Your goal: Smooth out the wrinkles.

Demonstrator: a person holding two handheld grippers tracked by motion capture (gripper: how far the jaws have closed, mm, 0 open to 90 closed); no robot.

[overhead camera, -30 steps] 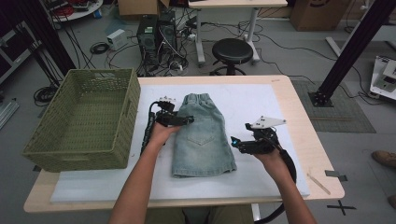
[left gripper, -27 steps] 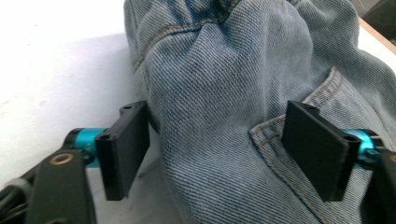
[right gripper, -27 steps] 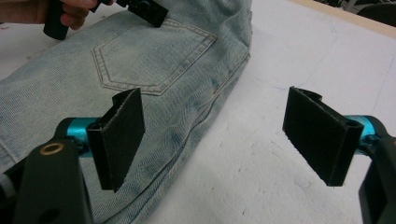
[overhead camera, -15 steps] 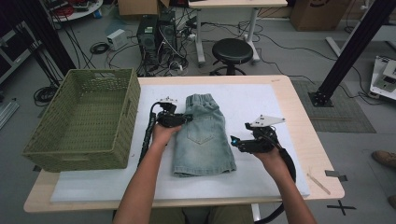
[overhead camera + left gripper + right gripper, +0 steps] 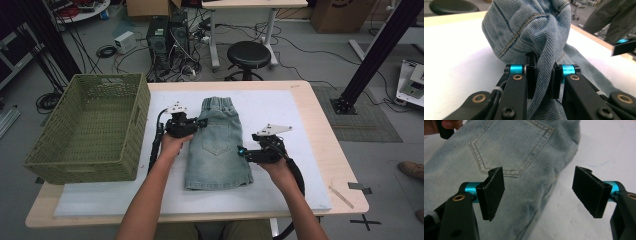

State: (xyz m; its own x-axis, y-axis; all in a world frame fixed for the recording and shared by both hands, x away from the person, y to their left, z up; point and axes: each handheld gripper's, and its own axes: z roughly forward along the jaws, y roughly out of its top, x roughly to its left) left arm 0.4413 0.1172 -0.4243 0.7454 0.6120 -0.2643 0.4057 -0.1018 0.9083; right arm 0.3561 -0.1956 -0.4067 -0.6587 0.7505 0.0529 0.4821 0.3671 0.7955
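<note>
On the desk [image 5: 325,130], over a white mat [image 5: 285,107]: a green woven basket [image 5: 107,77] at the left end and, just beside it, a pair of denim shorts [image 5: 220,155], laid flat, waistband away from the person, hems toward them. At the shorts' left edge, near the waist: left claw [image 5: 199,123], clenched on a gathered fold of denim, jaws just closed onto it. At the right edge, lower down toward the hem: right claw [image 5: 243,151], released, jaws just narrowed a little yet wide apart, pads touching nothing, with the shorts' side edge and bare mat between them.

Judged as early going: one side gripped, the other not yet taken; nothing folded, nothing lifted clear, nothing yet in the basket. Left to do, probably: closing the right claw on its edge, then folding or lifting, perhaps toward the basket.

From the high view: the layout, both forearms, the basket. From the left claw view: the pinch itself, cloth bunched and rising above the pads, crossed by an orange-stitched seam [image 5: 519,30]. From the right claw view: the back pocket [image 5: 511,147] and the clear gap beside each pad.
</note>
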